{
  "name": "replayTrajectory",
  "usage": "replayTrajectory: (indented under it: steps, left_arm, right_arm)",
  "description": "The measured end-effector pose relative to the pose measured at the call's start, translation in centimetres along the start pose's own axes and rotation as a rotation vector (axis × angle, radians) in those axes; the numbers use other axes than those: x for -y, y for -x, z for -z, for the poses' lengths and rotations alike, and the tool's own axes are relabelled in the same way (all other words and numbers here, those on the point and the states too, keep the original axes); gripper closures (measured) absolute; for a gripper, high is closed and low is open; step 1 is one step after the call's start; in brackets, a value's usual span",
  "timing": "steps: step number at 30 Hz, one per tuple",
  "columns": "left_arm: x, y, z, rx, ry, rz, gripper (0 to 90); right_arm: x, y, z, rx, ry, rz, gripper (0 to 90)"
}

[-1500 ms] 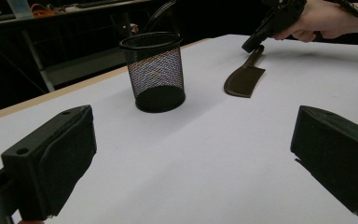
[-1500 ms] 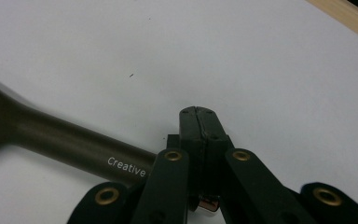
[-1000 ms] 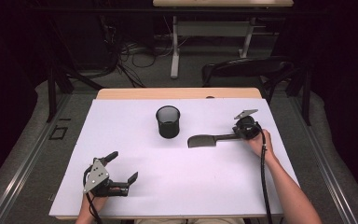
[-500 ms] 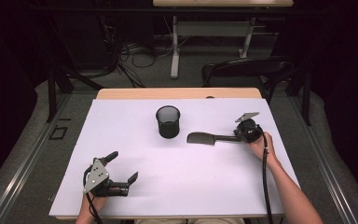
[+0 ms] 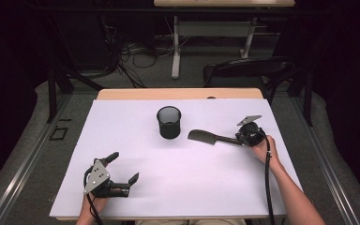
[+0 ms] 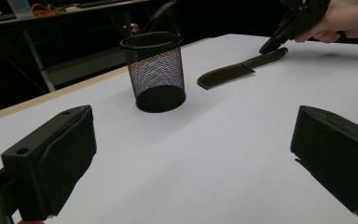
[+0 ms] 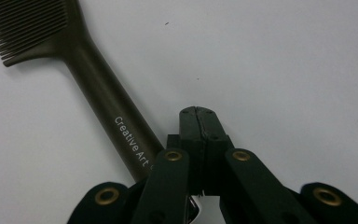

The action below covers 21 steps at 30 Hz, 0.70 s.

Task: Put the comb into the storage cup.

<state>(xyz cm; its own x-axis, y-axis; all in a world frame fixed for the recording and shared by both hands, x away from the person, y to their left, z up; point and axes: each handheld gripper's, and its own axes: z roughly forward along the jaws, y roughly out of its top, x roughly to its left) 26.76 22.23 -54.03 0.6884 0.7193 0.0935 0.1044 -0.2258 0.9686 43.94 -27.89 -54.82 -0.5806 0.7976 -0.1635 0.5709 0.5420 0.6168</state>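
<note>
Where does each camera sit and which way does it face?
High view: above the person's side, facing forward and down on the table; forearms and both hand-held grippers show.
Left gripper view: low on the left hand-held gripper, facing the mesh cup; its open jaws show.
Right gripper view: on the right hand-held gripper, facing down at the comb; its shut jaws show.
Shared: the comb shows in all three.

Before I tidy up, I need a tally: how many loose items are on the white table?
2: a black mesh cup upright near the table's middle, and a dark comb lying to its right, handle by the right gripper.
</note>
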Motion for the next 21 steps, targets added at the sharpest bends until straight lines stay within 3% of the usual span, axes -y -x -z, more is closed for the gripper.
replayTrajectory:
  steps: [21]
  left_arm:
    - [0.0,0.0,0.0,-0.001,0.0,-0.001,0.2]
  right_arm:
    - [0.3,-1.3,0.9,-0.023,-0.027,0.021,90.0]
